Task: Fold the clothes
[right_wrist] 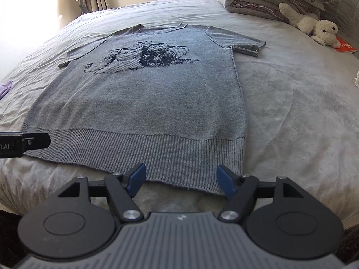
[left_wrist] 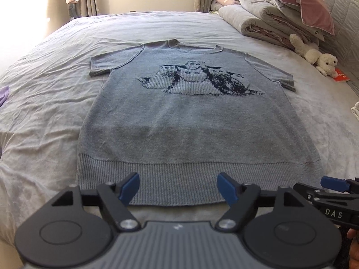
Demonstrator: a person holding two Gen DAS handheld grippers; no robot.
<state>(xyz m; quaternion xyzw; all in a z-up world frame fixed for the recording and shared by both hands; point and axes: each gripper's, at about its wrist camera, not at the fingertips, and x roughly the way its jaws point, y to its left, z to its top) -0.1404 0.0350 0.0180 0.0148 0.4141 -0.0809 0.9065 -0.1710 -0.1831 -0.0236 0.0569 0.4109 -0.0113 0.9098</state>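
Observation:
A grey-blue knitted short-sleeved top [left_wrist: 186, 121] with a dark knitted picture on the chest lies flat and face up on the bed, with its ribbed hem towards me; it also shows in the right wrist view [right_wrist: 143, 103]. My left gripper [left_wrist: 178, 189] is open and empty, just over the middle of the hem. My right gripper [right_wrist: 181, 182] is open and empty at the hem's right end. The right gripper's fingers [left_wrist: 332, 183] show at the right edge of the left wrist view. The left gripper's finger [right_wrist: 36, 142] shows at the hem's left corner in the right wrist view.
The bed [left_wrist: 44, 116] has a pale wrinkled sheet. Folded quilts and a pink pillow [left_wrist: 280, 13] are stacked at the far right. A white plush toy [left_wrist: 314, 55] and a red book [left_wrist: 342, 77] lie beside them. A purple cloth [left_wrist: 3, 95] is at the left edge.

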